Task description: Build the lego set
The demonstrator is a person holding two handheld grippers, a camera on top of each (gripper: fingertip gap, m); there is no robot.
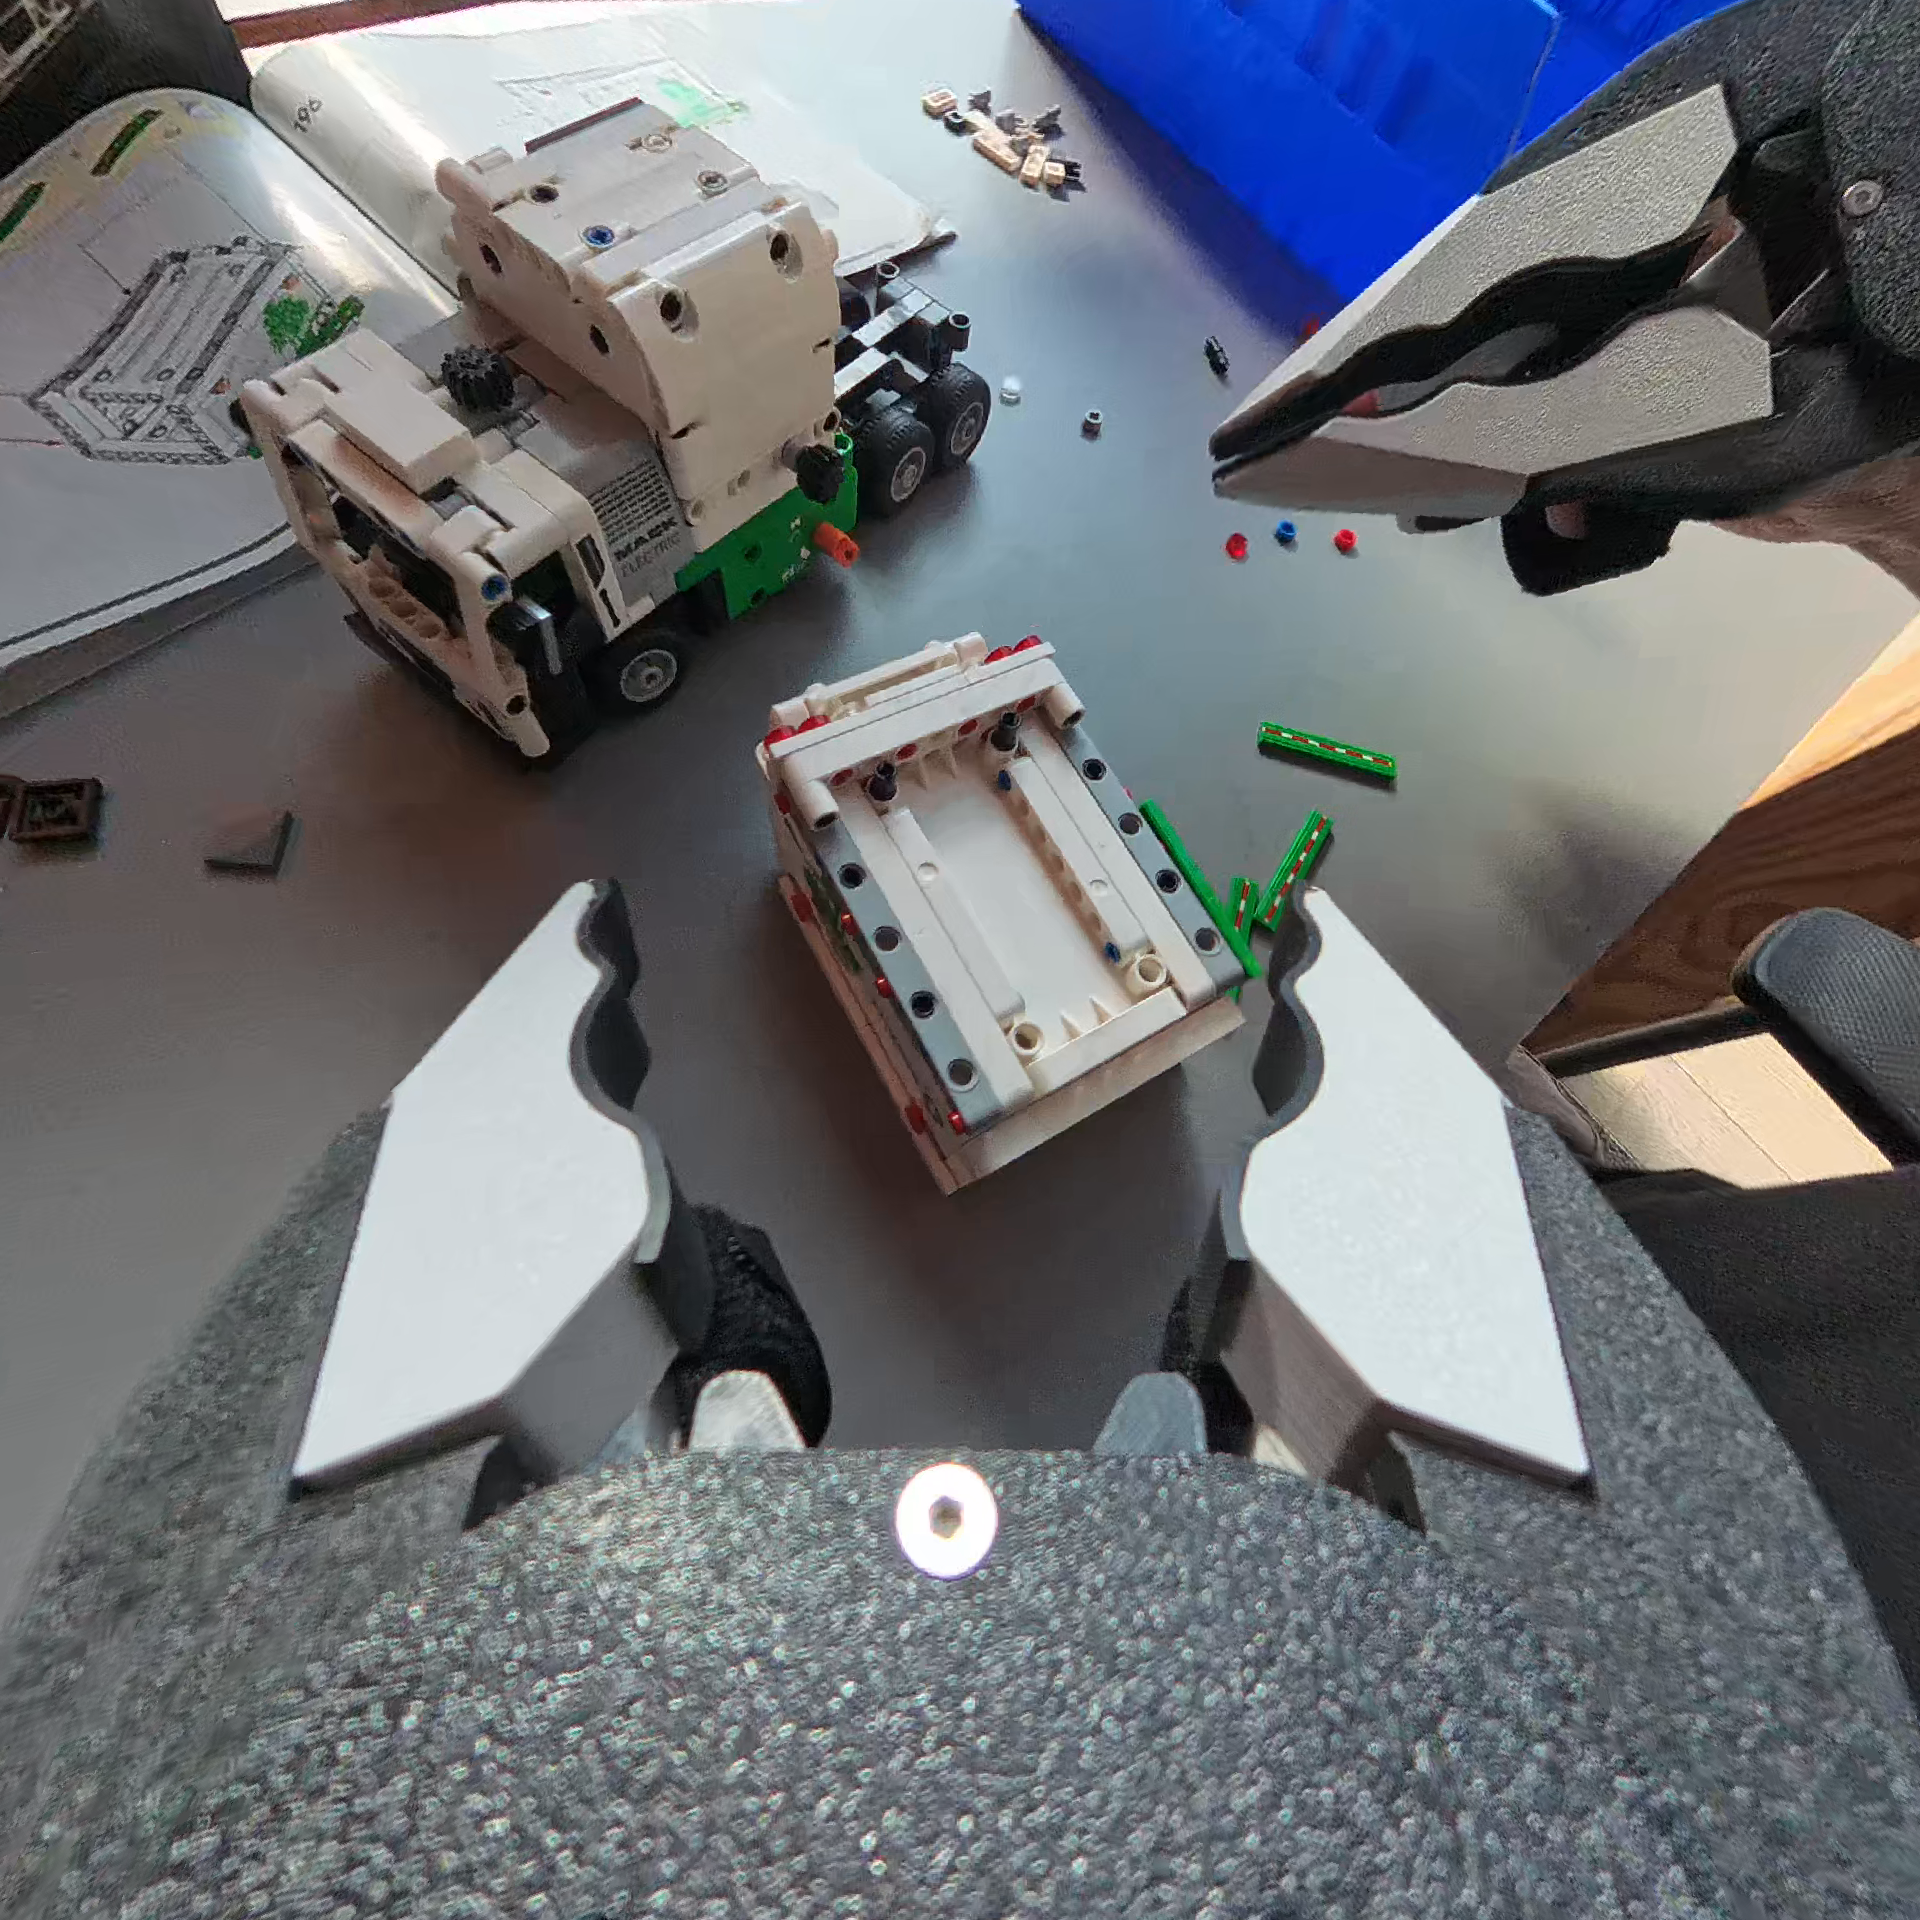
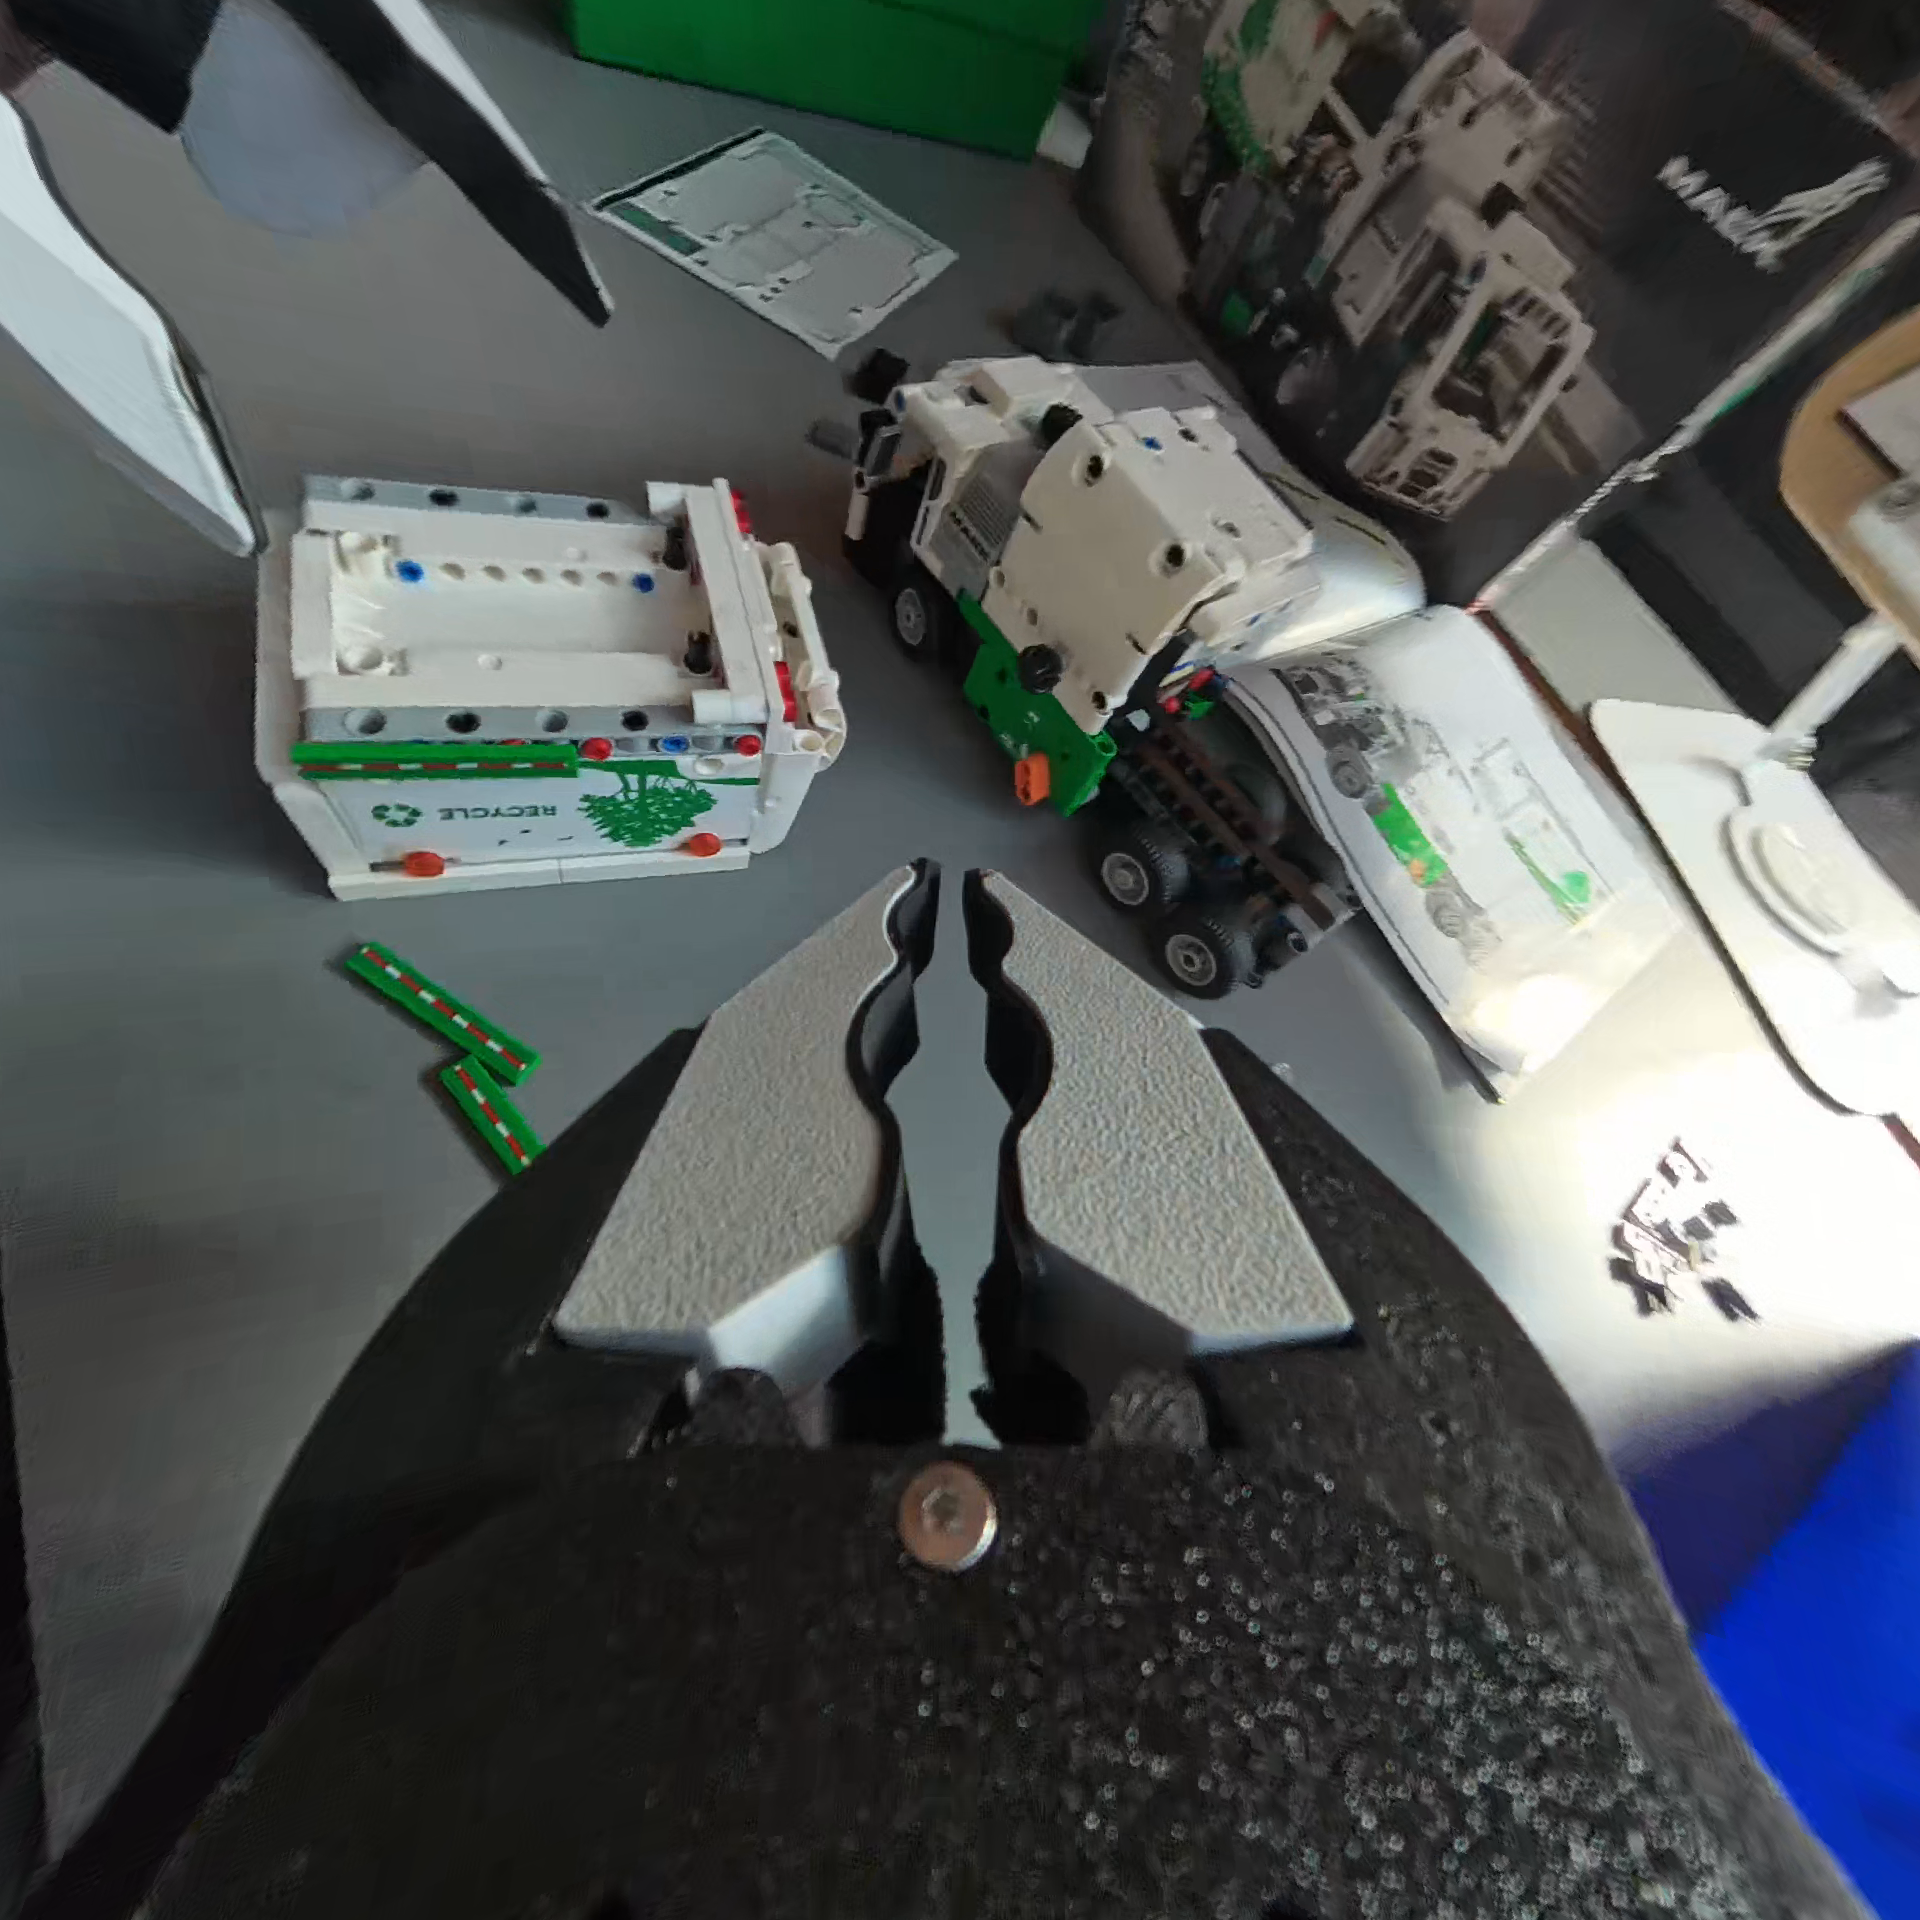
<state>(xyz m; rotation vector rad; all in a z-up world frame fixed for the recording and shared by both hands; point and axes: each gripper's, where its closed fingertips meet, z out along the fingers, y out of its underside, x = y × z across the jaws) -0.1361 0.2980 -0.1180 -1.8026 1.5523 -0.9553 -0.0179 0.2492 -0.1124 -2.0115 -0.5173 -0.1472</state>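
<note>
The white lego box body (image 1: 987,914) with grey side beams lies open side up on the dark table, just ahead of my left gripper (image 1: 951,904), which is open and empty, with a finger on either side of its near end. It also shows in the right wrist view (image 2: 540,686), with a green striped tile (image 2: 436,758) along its side. The partly built white and green truck (image 1: 582,436) stands beyond it, and shows in the right wrist view too (image 2: 1091,623). My right gripper (image 2: 951,878) is shut, hovering above the table; nothing shows between its tips. Loose green tiles (image 2: 442,1008) lie nearby.
The open instruction booklet (image 1: 156,312) lies behind the truck. A blue bin (image 1: 1299,104) and a pile of small pieces (image 1: 1018,140) are at the back. Red and blue studs (image 1: 1288,535) lie under the right gripper (image 1: 1221,457). The set box (image 2: 1455,208) stands behind. The table edge and a chair arm (image 1: 1839,997) are at right. The green striped tile (image 2: 436,758) lies some 4 centimeters from my left tips, 10 centimeters from my right tips.
</note>
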